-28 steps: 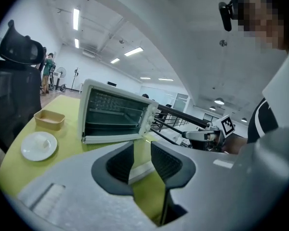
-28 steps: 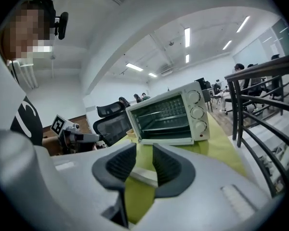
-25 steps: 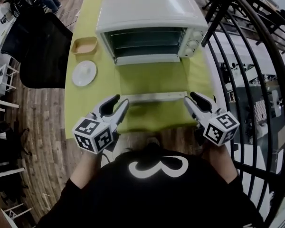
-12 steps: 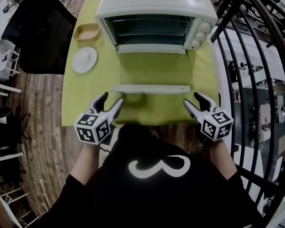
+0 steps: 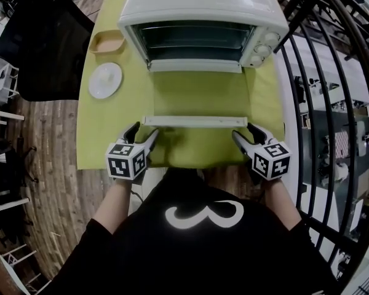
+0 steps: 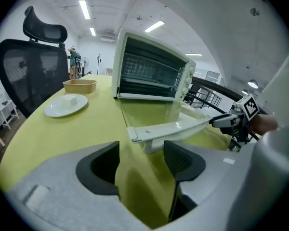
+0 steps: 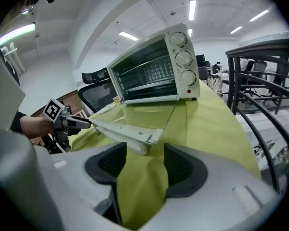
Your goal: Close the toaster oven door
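Observation:
The white toaster oven [image 5: 203, 5] stands at the far end of the green-covered table [image 5: 101, 134]. Its glass door [image 5: 197, 94] hangs open and lies flat toward me, with the white handle bar [image 5: 194, 121] along the near edge. My left gripper [image 5: 141, 137] sits just short of the bar's left end, its jaws opening and nothing between the pads [image 6: 183, 162]. Just short of the bar's right end, my right gripper [image 5: 246, 134] is open and empty. In the gripper views, the door's corners [image 6: 168, 129] [image 7: 130, 134] lie right ahead of the jaws.
A white plate [image 5: 104, 80] and a tan tray [image 5: 108, 42] sit left of the oven. A black office chair [image 5: 46, 42] stands beyond the table's left edge. A black metal railing [image 5: 320, 72] runs close along the right side.
Both grippers' jaws have spread wider. Both grippers have come up closer to the ends of the door's handle bar. The door still lies flat.

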A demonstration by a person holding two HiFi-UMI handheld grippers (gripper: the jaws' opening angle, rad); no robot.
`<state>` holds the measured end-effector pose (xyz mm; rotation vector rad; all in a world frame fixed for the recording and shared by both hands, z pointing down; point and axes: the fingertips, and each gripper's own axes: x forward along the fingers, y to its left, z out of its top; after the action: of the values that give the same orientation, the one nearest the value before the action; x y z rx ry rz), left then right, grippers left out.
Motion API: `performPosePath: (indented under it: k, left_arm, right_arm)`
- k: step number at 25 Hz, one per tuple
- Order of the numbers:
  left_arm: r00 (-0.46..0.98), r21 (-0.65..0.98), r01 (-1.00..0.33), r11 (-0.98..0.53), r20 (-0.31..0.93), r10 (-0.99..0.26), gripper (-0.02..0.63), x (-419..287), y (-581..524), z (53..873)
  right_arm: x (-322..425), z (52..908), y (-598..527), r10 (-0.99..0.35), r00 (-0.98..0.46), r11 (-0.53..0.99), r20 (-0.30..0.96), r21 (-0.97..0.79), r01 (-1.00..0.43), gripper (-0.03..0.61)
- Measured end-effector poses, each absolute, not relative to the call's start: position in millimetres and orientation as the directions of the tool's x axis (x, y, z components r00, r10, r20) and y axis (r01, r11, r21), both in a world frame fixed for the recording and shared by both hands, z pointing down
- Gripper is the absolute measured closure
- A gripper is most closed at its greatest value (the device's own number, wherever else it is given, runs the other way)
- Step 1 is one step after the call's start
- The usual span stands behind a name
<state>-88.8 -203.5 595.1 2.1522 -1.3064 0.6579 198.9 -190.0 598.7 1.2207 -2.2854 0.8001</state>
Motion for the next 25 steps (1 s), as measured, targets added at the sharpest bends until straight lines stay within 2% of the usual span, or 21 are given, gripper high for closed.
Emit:
performPosePath:
  k: [15, 22, 25]
  left_arm:
    - [0.415, 0.177, -0.896, -0.407, 0.661, -0.625, 0.348, -85.4, -219.0, 612.2]
    - [0.412, 0.174, -0.899, -0.401, 0.645, -0.644, 0.441, -81.6, -220.0, 610.0]
    - [0.417, 0.184, -0.899, -0.398, 0.642, -0.644, 0.46, -81.1, -219.6, 609.9]
  right_arm:
    - [179.0, 616.3, -205.8, -0.588, -0.497, 0.445, 0.638, -0.258, -0.857, 0.334]
    - [179.9, 614.9, -209.1, -0.601, -0.483, 0.43, 0.636, -0.252, -0.867, 0.395]
    - [181.4, 615.6, -208.0, -0.6, -0.48, 0.429, 0.64, -0.249, -0.868, 0.419]
